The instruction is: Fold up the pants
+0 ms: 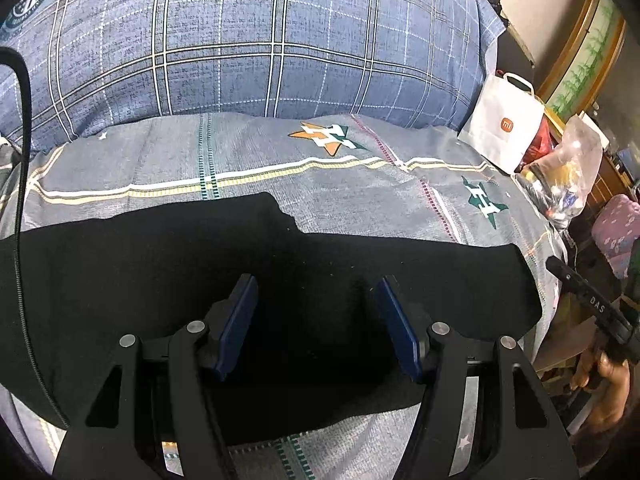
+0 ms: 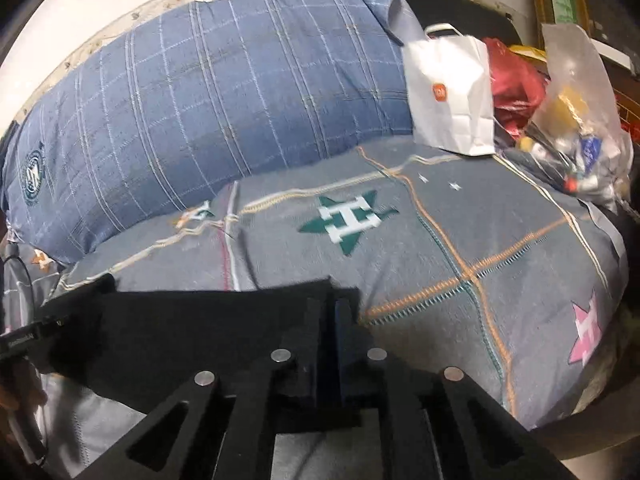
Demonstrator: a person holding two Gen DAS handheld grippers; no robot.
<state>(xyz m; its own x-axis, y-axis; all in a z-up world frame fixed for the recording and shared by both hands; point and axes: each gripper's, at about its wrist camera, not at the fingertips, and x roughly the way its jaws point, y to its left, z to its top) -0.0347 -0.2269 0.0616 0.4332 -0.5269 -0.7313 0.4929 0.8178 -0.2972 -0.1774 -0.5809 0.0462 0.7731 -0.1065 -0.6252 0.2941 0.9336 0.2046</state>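
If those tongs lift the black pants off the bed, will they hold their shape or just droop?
Probably droop: the pants lie flat and follow the bed beneath, like soft cloth. Likely light, since the right tongs pinch only an edge. The left tongs are open above them.

Black pants (image 1: 200, 280) on a grey bedsheet (image 1: 360, 200).
The sheet is patterned with green, orange and pink stars; a blue plaid quilt (image 1: 240, 40) and white bag (image 1: 504, 128) are shown.
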